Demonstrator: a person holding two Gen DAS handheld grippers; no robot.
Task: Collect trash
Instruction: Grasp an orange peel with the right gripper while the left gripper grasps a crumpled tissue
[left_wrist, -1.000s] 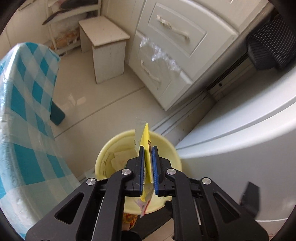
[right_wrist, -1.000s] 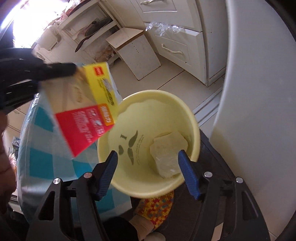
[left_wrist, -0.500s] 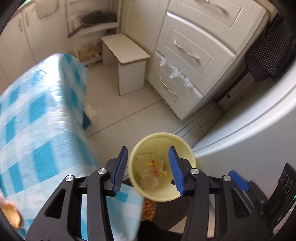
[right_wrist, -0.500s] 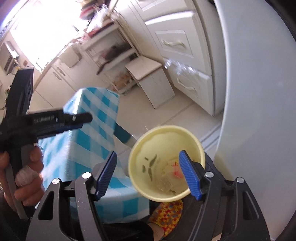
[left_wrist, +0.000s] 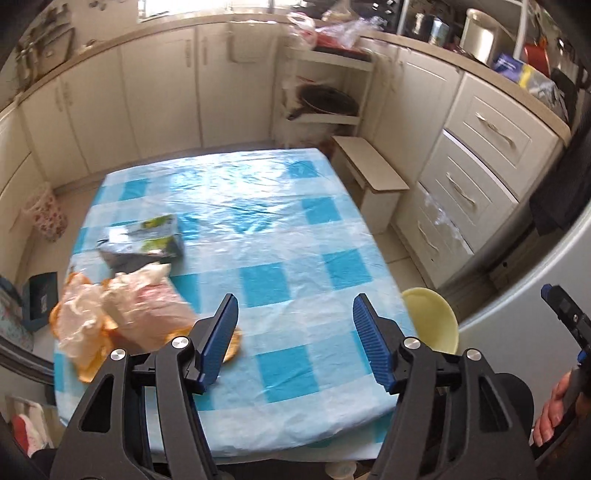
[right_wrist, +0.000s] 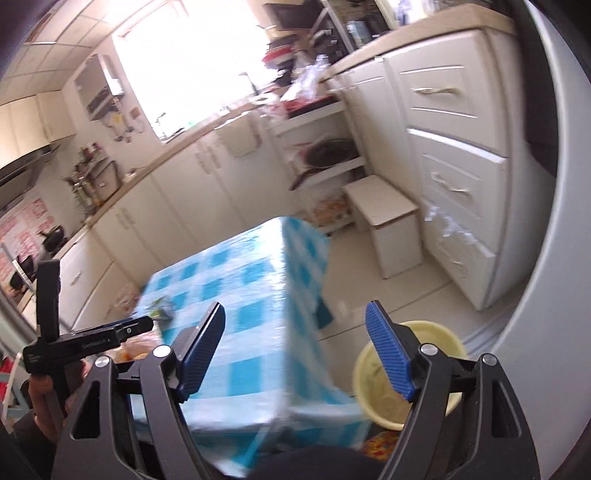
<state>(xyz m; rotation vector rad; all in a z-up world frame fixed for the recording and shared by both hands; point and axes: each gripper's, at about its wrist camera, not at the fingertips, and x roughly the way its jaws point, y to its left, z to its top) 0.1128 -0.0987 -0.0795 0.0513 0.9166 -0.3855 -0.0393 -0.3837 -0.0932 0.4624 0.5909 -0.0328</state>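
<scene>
A table under a blue-and-white checked cloth fills the left wrist view. On its left part lie a crumpled pale plastic bag over orange wrappers and a dark green-and-grey packet. My left gripper hangs over the table's near edge, its jaws opening, nothing between them. The yellow bin stands on the floor by the table's right corner. In the right wrist view my right gripper is above the table corner and the yellow bin, jaws opening and empty.
White drawers and a small stool stand to the right of the table. A grey rounded appliance rises beside the bin. Cabinets line the far wall. A hand holds the left gripper's handle at the left of the right wrist view.
The left gripper let the yellow-and-red packet fall into the bin, opened, and swung up and left over the table. The right gripper rose away from the bin and opened wider.
</scene>
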